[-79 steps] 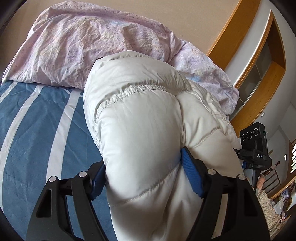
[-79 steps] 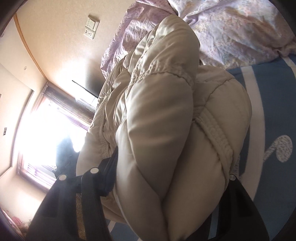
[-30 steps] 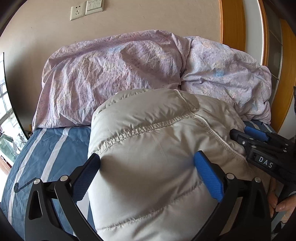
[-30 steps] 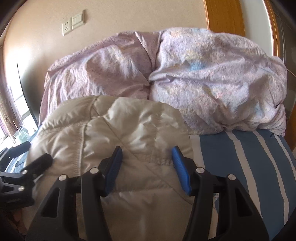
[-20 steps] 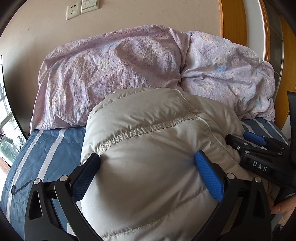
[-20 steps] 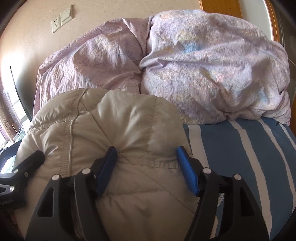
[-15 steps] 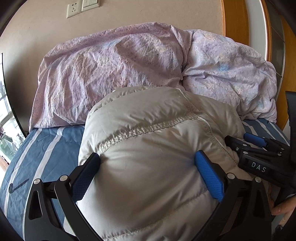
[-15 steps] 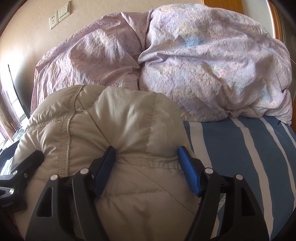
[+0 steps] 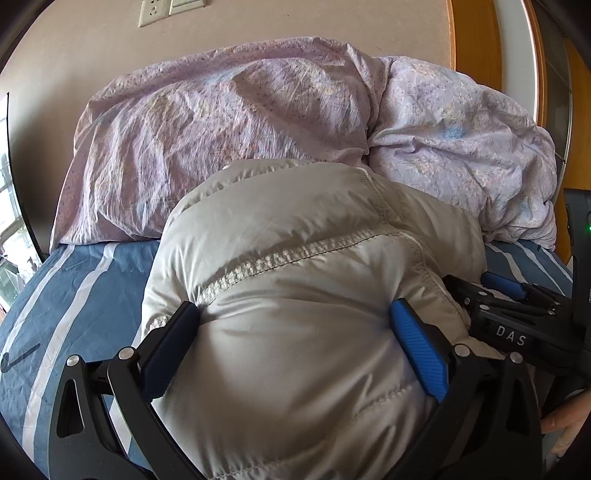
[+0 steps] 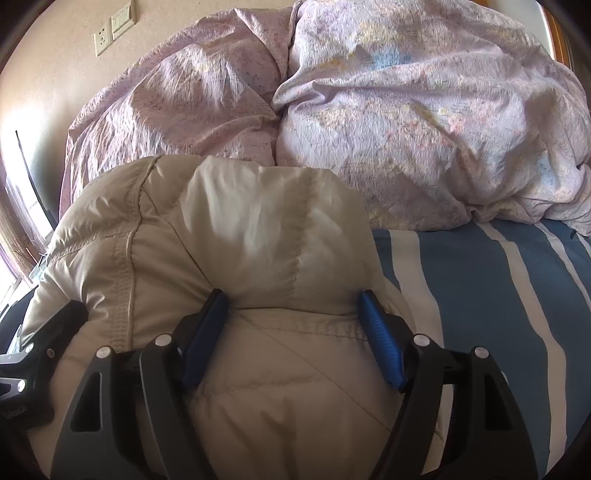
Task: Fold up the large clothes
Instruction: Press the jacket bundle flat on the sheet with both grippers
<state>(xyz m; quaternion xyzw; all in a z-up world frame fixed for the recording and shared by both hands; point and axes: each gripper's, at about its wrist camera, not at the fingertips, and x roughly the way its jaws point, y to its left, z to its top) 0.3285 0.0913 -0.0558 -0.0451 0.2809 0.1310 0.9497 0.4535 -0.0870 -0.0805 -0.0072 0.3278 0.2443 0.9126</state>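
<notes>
A puffy cream down jacket (image 9: 295,240) lies bunched on the blue striped bed sheet (image 9: 81,288). My left gripper (image 9: 295,332) holds the bundle's left part, with both blue pads sunk into the padding. In the right wrist view the jacket (image 10: 240,229) bulges between the pads of my right gripper (image 10: 293,332). Its jaws are opening, and the pads still dent the fabric. The jacket's underside and far edge are hidden.
A crumpled lilac duvet (image 9: 240,129) is piled against the wall behind the jacket and spreads to the right (image 10: 406,110). Striped sheet (image 10: 480,288) shows to the right. Wall sockets (image 9: 155,11) sit above. A hand (image 9: 565,417) shows at the lower right.
Both grippers have come down with the jacket from a raised, tilted hold to low over the bed. The right gripper's pads stand wider apart than a second ago.
</notes>
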